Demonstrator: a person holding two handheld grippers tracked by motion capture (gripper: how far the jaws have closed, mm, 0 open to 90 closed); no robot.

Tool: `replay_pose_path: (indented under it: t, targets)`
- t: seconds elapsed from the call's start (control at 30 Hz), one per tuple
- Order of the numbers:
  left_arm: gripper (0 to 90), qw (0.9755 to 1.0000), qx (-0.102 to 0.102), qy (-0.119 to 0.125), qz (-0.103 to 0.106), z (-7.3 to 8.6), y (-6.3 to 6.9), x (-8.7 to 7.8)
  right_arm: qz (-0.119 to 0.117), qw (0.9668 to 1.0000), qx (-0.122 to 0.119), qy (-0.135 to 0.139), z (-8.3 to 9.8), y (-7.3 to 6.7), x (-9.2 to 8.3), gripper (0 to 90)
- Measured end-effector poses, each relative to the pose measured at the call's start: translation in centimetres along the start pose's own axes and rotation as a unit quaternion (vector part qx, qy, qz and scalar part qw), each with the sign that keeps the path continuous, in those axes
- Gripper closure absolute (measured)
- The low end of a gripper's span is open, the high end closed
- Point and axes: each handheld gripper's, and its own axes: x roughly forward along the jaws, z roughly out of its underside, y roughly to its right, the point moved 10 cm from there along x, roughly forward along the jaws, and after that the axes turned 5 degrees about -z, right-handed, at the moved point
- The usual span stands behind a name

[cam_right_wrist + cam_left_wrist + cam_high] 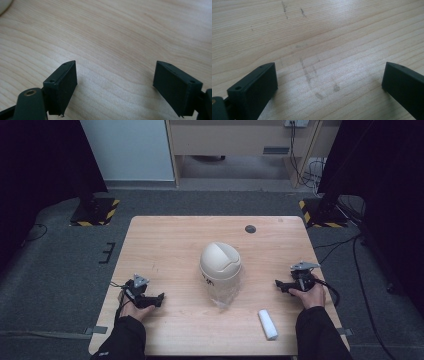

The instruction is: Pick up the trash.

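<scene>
Both forearms came in from 6 o'clock, hands resting low on the wooden table (165,240). The left gripper (159,298) lay at 8 o'clock of the cream domed bin (220,262), jaws apart over bare wood. The right gripper (278,284) lay at 3 o'clock, jaws likewise apart. A white roll (267,324) sat at 5 o'clock.

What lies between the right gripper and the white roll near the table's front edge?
Nothing visible. In the high view the right gripper rests on the table, the white roll lies nearer the person and slightly left, and bare wood separates them. The domed bin stands farther left, off that path.
</scene>
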Motion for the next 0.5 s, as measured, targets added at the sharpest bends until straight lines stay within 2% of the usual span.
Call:
replay_pose_path:
  t: [0.2,0.47,0.5]
  targets:
    - [0.4,1.0000,0.004,0.002,0.006,-0.1,0.2,0.0,-0.013,0.9989,-0.004,0.045,-1.8,-0.3,-0.9,19.3]
    - [0.8,0.9998,0.016,0.003,0.016,-0.2,0.8,0.1,-0.026,0.9966,-0.009,0.077,-3.3,-0.8,-1.7,19.8]
    - [0.8,0.9998,0.016,0.003,0.015,-0.2,0.8,0.1,-0.028,0.9955,-0.010,0.090,-3.9,-1.0,-2.1,19.8]
